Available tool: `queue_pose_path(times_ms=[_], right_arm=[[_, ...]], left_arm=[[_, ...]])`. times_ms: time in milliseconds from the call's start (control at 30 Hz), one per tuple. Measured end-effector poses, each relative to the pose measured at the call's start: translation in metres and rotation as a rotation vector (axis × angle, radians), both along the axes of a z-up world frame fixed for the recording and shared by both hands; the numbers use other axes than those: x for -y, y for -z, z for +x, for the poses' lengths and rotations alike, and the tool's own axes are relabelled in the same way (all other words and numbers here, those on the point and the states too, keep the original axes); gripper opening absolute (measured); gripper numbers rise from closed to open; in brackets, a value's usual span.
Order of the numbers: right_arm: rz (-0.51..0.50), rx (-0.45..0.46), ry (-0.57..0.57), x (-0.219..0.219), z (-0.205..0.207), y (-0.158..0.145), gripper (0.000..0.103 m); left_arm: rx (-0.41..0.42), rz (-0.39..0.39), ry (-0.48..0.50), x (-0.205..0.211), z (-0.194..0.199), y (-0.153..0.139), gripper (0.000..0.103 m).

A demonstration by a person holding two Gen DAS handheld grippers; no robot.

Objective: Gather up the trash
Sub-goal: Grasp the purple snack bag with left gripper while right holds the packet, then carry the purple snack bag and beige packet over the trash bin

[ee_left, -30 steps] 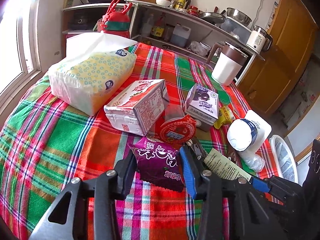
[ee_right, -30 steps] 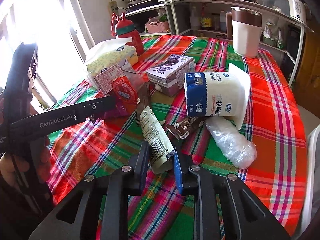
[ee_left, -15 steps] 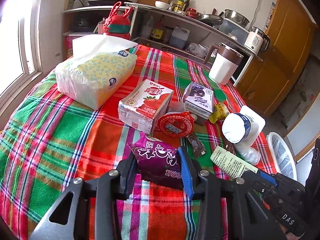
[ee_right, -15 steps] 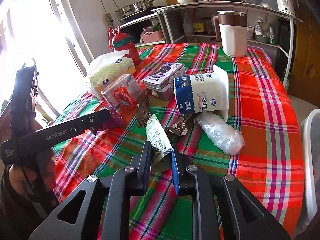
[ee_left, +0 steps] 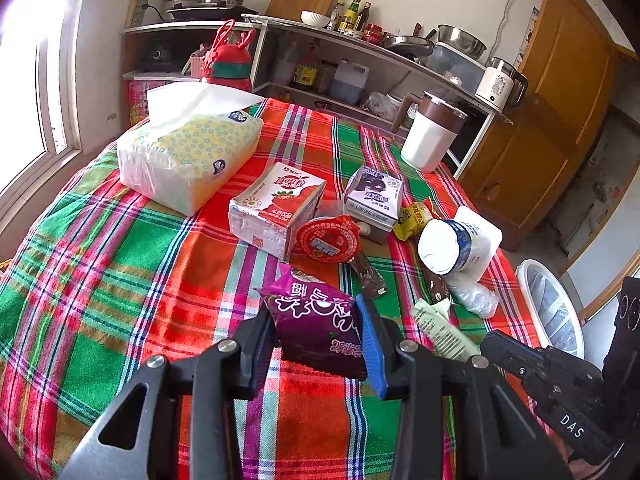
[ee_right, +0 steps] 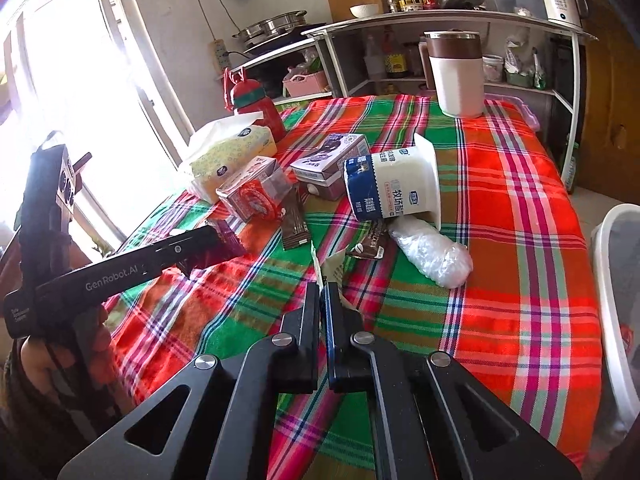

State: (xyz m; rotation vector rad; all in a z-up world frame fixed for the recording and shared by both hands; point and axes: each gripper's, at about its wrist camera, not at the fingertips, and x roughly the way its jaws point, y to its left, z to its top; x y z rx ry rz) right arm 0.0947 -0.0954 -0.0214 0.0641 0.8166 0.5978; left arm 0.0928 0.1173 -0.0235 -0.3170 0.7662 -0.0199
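The left gripper [ee_left: 316,344], low in the middle of its frame, pinches a shiny purple snack packet [ee_left: 316,322] with white letters between its jaws, while the right gripper [ee_right: 322,308] has its jaws just closed flat on a thin pale green paper wrapper [ee_right: 330,266], low in the middle of its view. A white yogurt cup with blue label [ee_right: 394,184] lies tipped on its side at frame centre; what is inside cannot be told. The worktop with red and green checked cloth [ee_right: 520,240] is bare toward the right, where a white basket rim [ee_right: 612,280] stands beside its edge.

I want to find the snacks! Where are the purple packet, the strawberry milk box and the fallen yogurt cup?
purple packet [ee_left: 316,320], left wrist view, middle of its front.
strawberry milk box [ee_left: 280,196], left wrist view, its top face.
yogurt cup [ee_right: 394,188], right wrist view, its side label.
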Motion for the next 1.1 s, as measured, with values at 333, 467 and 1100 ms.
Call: queue_pose_path(times_ms=[333,467,1100], right_arm=[[-0.030,-0.002,0.000,-0.001,0.001,0.001,0.032],[-0.079,0.010,-0.041,-0.016,0.006,0.003,0.050],[-0.038,-0.018,0.036,0.014,-0.002,0.000,0.012]], left_arm=[[0.009,-0.001,0.010,0.004,-0.006,-0.003,0.041],[0.004,-0.002,0.008,0.004,-0.006,-0.002,0.041],[0.047,0.009,0.076,0.031,-0.013,-0.023,0.041]])
